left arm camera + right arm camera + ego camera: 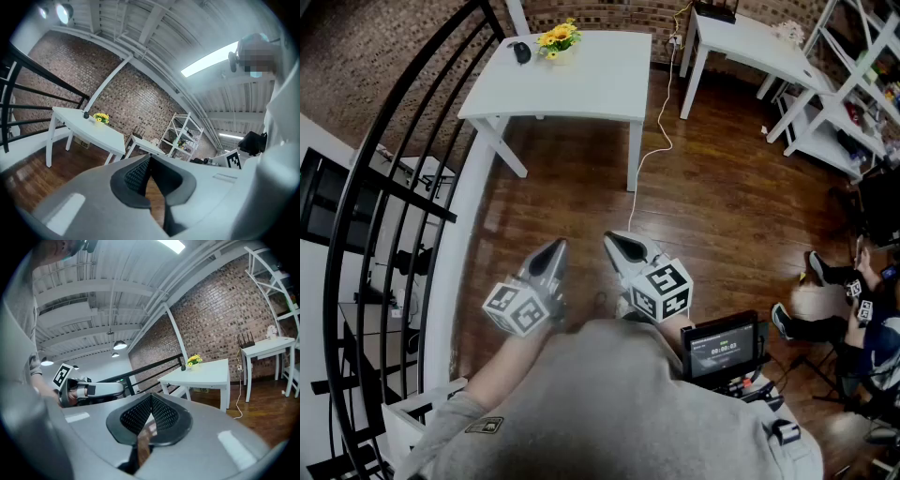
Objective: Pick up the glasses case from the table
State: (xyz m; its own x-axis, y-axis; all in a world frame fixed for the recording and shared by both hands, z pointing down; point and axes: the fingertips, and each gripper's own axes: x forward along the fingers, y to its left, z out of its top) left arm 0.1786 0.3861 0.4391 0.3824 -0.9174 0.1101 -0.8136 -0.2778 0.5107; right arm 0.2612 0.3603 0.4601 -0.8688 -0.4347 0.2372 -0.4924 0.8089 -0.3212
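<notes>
The glasses case (522,52) is a small dark oval lying on the far left corner of a white table (600,84), next to a pot of yellow flowers (558,39). Both grippers hang over the wooden floor, well short of that table. My left gripper (555,247) and my right gripper (615,241) are shut with nothing between the jaws, side by side and pointing toward the table. In the left gripper view the case (86,114) shows far beyond the closed left gripper (149,158). In the right gripper view the case (183,367) is a distant speck past the right gripper (151,397).
A black curved railing (384,187) runs along the left. A second white table (750,42) and a white shelf rack (848,89) stand at the back right. A white cable (661,141) trails across the floor. A person (848,300) sits at the right, near a small monitor (724,347).
</notes>
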